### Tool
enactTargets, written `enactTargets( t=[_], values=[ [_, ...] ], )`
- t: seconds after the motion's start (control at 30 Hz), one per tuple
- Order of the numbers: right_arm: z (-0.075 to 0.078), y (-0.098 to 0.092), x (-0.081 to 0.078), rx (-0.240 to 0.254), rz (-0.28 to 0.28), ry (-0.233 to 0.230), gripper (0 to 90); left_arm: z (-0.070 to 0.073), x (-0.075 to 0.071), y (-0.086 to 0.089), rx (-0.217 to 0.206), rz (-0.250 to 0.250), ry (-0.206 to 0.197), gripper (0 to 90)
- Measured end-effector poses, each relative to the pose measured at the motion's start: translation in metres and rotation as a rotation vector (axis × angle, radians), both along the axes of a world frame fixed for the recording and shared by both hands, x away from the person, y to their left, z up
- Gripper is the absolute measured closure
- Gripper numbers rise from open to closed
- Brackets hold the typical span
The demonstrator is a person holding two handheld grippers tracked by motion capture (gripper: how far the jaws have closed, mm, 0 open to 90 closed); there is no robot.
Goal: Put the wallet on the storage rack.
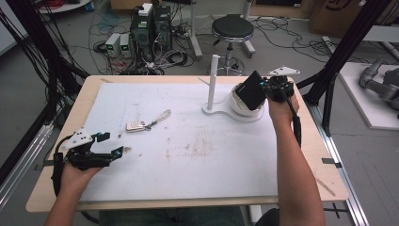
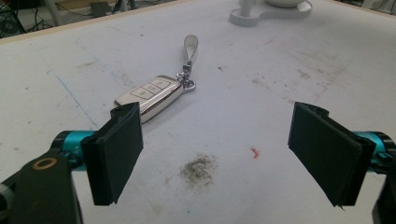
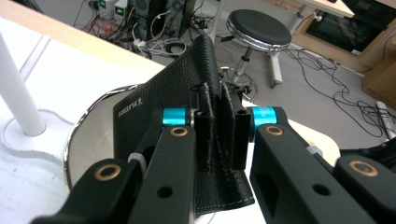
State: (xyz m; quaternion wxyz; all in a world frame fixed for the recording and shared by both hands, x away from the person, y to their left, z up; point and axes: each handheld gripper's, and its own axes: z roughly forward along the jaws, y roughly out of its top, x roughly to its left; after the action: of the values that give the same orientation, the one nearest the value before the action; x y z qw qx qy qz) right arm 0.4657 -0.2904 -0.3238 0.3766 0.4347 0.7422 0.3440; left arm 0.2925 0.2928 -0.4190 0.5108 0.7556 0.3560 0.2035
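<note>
Wallet [image 1: 251, 89], black leather, pinched tight in right tool [image 3: 219, 135], both pads pressed on its edge. Held tilted over round white dish [image 1: 244, 113] at far right of table [image 1: 188, 188], just beside thin white post [image 1: 213, 77]. Left tool [image 1: 113, 143] spread wide with nothing inside, low near left edge. Silver car key [image 2: 149, 95] with strap flat on white mat [image 1: 188, 155], just ahead of left tool.

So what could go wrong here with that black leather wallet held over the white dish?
1. The right gripper pinches the black leather wallet near one edge, so it might swing or slip.
2. The wallet hangs close to the round white dish and thin white post; lowering it could knock either.
</note>
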Motion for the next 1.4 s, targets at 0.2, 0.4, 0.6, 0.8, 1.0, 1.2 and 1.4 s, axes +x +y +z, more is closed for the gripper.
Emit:
enactTargets(
  t=[0.2,0.4,0.6,0.8,1.0,1.2,1.4],
  values=[
    [-0.008,0.010,0.002,-0.024,0.013,0.030,84.7,0.000,0.000,0.000,-0.002,0.001,0.000,18.1],
    [-0.014,0.010,0.006,0.018,-0.021,0.086,60.4,0.000,0.000,0.000,-0.001,-0.003,0.000,18.0],
    [-0.012,-0.002,0.003,0.081,-0.059,0.133,42.3,0.000,0.001,-0.001,0.000,-0.005,0.003,18.0],
    [-0.003,-0.005,-0.008,0.085,-0.034,0.119,37.1,0.000,0.001,-0.003,0.003,-0.010,0.000,18.0],
    [-0.009,-0.007,-0.023,0.116,-0.009,0.057,35.4,0.002,0.005,-0.005,0.005,-0.017,-0.005,18.0],
    [-0.024,-0.012,-0.041,0.167,0.022,0.061,32.9,0.002,0.014,-0.013,0.004,-0.036,-0.005,18.0],
    [-0.037,-0.015,-0.064,0.209,0.051,0.069,28.9,0.002,0.024,-0.022,-0.001,-0.058,-0.009,18.1]
  ],
)
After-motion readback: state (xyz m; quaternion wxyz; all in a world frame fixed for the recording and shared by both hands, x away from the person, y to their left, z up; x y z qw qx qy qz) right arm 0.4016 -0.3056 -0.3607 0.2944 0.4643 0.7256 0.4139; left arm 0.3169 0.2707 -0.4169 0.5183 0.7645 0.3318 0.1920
